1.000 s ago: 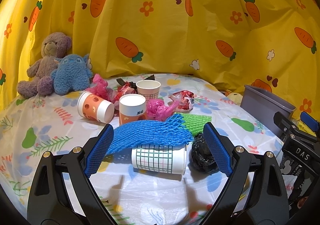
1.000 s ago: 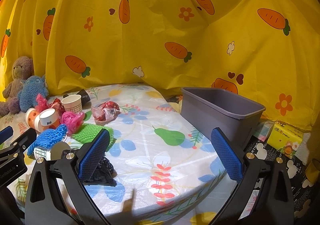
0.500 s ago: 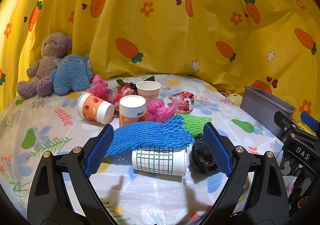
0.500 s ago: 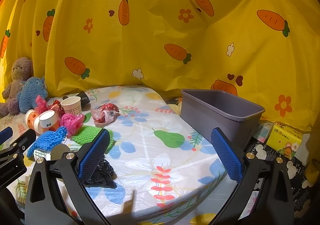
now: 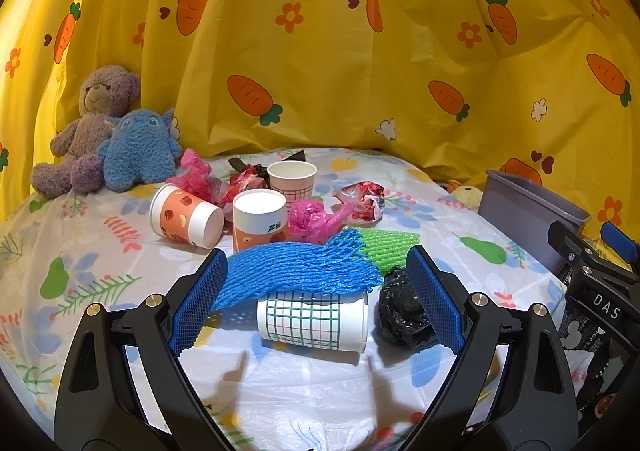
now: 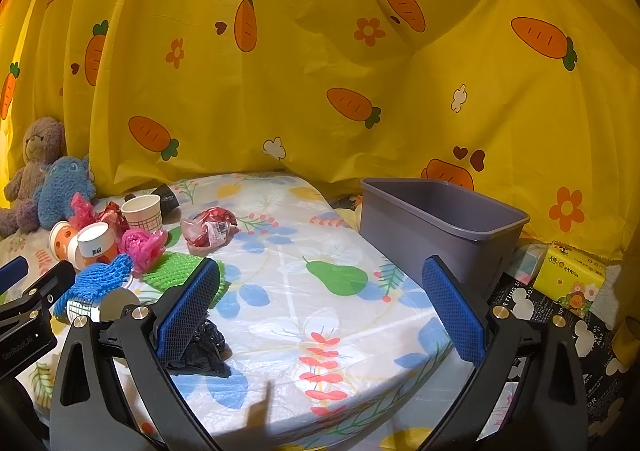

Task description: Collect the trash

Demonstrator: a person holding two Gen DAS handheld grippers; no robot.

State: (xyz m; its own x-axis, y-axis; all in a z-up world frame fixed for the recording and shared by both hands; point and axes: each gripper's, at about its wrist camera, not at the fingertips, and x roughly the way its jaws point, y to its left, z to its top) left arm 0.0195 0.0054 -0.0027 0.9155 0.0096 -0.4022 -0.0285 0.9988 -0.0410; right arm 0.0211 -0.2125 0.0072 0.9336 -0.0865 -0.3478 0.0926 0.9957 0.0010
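Trash lies on a fruit-print tablecloth (image 5: pixel 100 251). My left gripper (image 5: pixel 316 299) is open, its pads to either side of a checked paper cup (image 5: pixel 312 321) lying on its side under a blue foam net (image 5: pixel 296 271). A crumpled black bag (image 5: pixel 402 311) sits by the right pad, a green foam net (image 5: pixel 390 245) behind it. Farther back are orange cups (image 5: pixel 186 217), an upright checked cup (image 5: pixel 292 181), pink plastic (image 5: pixel 314 219) and a red wrapper (image 5: pixel 362 199). My right gripper (image 6: pixel 320 309) is open over bare cloth, with the black bag (image 6: pixel 200 347) beside its left pad.
A grey plastic bin (image 6: pixel 440 223) stands off the table's right edge. Two plush toys (image 5: pixel 108 143) sit at the back left against the yellow carrot-print curtain (image 5: pixel 340 51). A yellow tissue pack (image 6: pixel 572 279) lies right of the bin, on the floor.
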